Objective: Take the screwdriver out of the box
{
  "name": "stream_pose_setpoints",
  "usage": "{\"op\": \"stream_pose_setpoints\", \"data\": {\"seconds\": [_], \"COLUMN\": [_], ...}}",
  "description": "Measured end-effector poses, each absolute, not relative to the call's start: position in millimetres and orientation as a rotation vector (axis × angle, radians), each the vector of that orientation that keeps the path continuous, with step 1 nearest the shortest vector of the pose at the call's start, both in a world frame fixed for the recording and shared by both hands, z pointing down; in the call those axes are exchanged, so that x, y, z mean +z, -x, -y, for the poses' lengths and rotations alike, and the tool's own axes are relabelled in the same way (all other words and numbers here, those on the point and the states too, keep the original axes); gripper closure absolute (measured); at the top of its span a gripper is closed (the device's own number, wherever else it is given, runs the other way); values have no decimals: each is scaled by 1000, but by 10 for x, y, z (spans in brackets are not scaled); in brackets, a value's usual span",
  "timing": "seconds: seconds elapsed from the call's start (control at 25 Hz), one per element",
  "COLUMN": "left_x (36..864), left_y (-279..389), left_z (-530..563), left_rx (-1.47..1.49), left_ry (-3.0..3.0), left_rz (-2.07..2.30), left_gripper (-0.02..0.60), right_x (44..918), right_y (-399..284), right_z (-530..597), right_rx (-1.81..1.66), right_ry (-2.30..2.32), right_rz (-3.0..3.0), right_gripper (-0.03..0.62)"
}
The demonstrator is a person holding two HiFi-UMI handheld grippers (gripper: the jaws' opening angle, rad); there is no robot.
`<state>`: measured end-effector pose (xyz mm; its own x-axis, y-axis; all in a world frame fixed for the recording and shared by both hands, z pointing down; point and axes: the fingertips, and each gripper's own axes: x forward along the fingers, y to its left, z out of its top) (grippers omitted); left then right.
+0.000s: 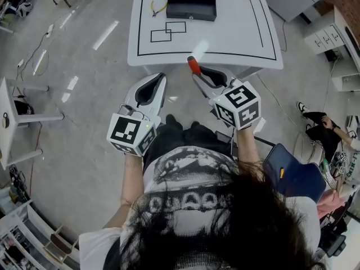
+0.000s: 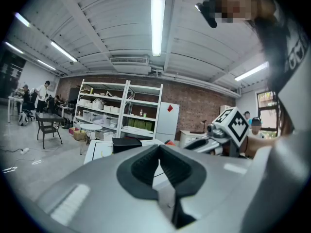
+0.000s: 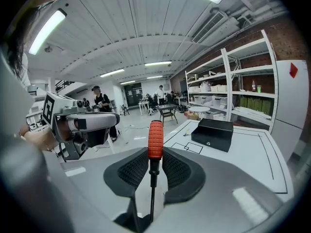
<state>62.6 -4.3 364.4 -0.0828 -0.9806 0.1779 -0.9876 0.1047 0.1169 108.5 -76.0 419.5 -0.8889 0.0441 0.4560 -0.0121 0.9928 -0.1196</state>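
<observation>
The screwdriver, with a ribbed red handle and a thin dark shaft, stands upright between the pads of my right gripper, which is shut on it. In the head view this gripper hangs just short of the white table's near edge. The black box sits at the far side of the table, also seen as a black box in the right gripper view. My left gripper is beside it to the left, off the table, shut and holding nothing.
Yellow-handled pliers lie left of the box, near black outlined rectangles. A blue chair and a person are at the right. A white side table stands at the left. Shelving lines the far wall.
</observation>
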Motion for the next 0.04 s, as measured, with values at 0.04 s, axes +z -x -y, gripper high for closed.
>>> {"op": "stream_pose_setpoints", "data": {"seconds": [0.04], "left_x": [3642], "left_y": [-636], "left_z": [52], "left_rx": [50], "left_ry": [-1973], "left_rz": [2168], "left_gripper": [581], "right_x": [4201], "right_y": [-1094], "right_z": [768], "right_rx": [163], "right_ry": [23], "right_rz": [2660], "right_gripper": [503]}}
